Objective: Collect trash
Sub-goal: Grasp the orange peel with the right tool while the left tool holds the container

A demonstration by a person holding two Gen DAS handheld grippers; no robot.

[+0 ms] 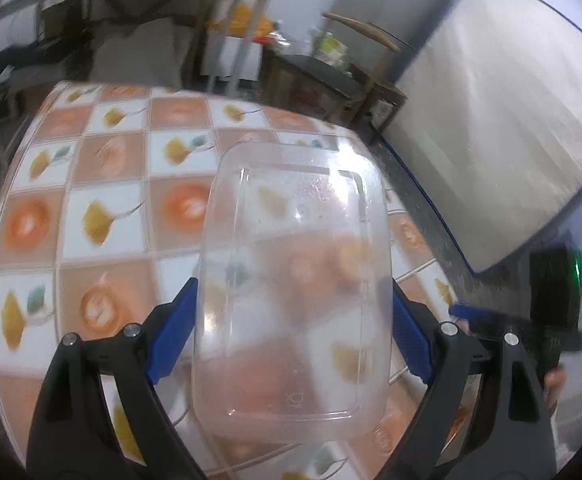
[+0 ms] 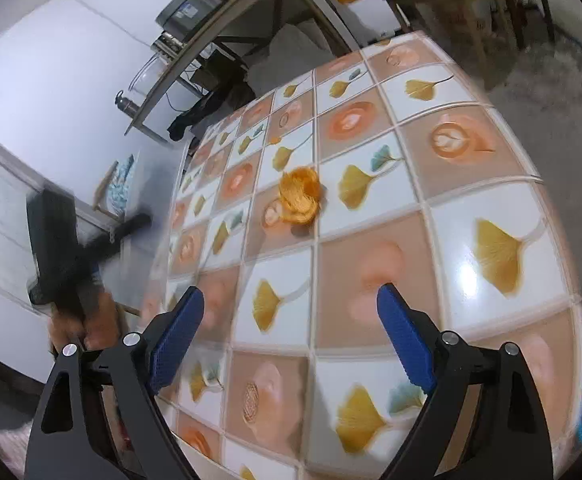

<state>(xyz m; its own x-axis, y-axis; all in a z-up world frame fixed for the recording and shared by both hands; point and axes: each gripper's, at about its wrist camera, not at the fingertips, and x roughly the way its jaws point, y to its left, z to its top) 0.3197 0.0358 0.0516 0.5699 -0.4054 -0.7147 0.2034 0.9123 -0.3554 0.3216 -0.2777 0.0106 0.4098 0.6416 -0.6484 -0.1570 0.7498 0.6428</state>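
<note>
Clear container, blurred, hides left gripper pads.

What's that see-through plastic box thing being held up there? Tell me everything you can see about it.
The clear plastic container is a shallow rectangular tub with rounded corners and a flat lip, slightly cloudy, seemingly empty. Its base faces the camera, bearing a small moulded mark near the lower edge. The left gripper is shut on it, one blue pad pressing each long side. It appears lifted above the patterned tablecloth, which shows through it. Nothing else touches it.
</note>
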